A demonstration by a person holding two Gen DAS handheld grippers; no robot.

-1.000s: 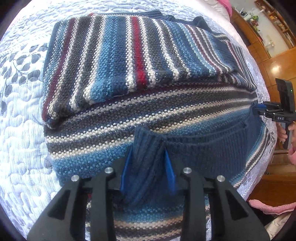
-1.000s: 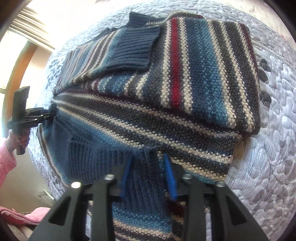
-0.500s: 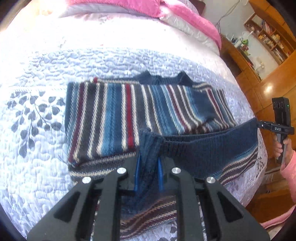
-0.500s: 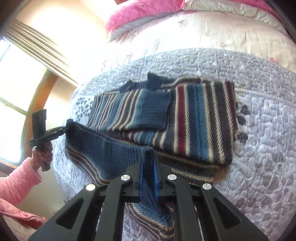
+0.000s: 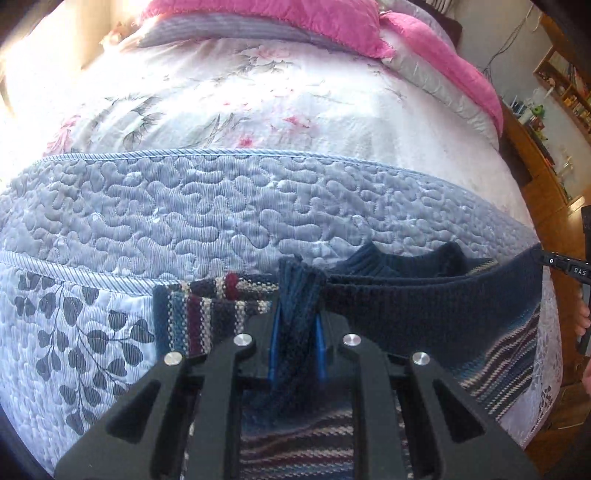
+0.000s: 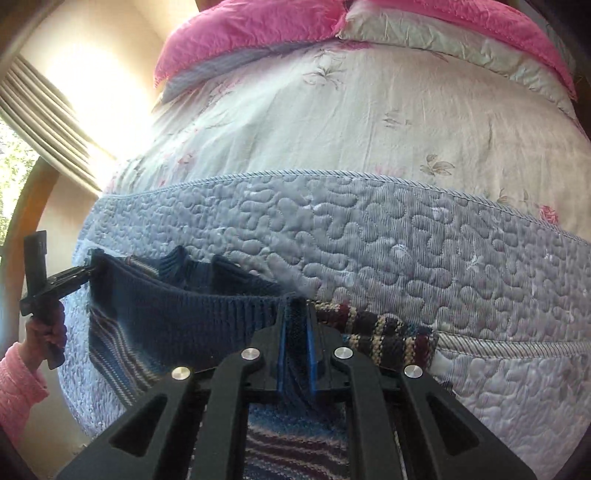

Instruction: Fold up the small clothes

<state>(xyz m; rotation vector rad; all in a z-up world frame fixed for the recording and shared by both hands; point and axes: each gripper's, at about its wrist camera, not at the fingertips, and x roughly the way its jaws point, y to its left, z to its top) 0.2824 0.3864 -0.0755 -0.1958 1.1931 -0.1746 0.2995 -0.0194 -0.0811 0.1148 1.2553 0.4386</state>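
1. I hold the left gripper (image 5: 297, 343) clenched on the ribbed navy hem of the striped sweater (image 5: 424, 321).
2. The right gripper (image 6: 295, 354) grips the same hem.
3. The hem spans sideways between both grippers, raised over the quilted bedspread (image 5: 221, 214); the collar lies just ahead.

Sweater (image 5: 424, 317) on quilt (image 5: 221, 214) at near edge of bed. Left tool (image 5: 297, 328) clamped on left end of sweater hem, right tool (image 6: 295, 328) on right end; hem stretched between them, lifted above folded sweater body. Pillows (image 5: 295, 18) behind quilt, far end of bed. Shelf (image 5: 569, 92) right of bed.
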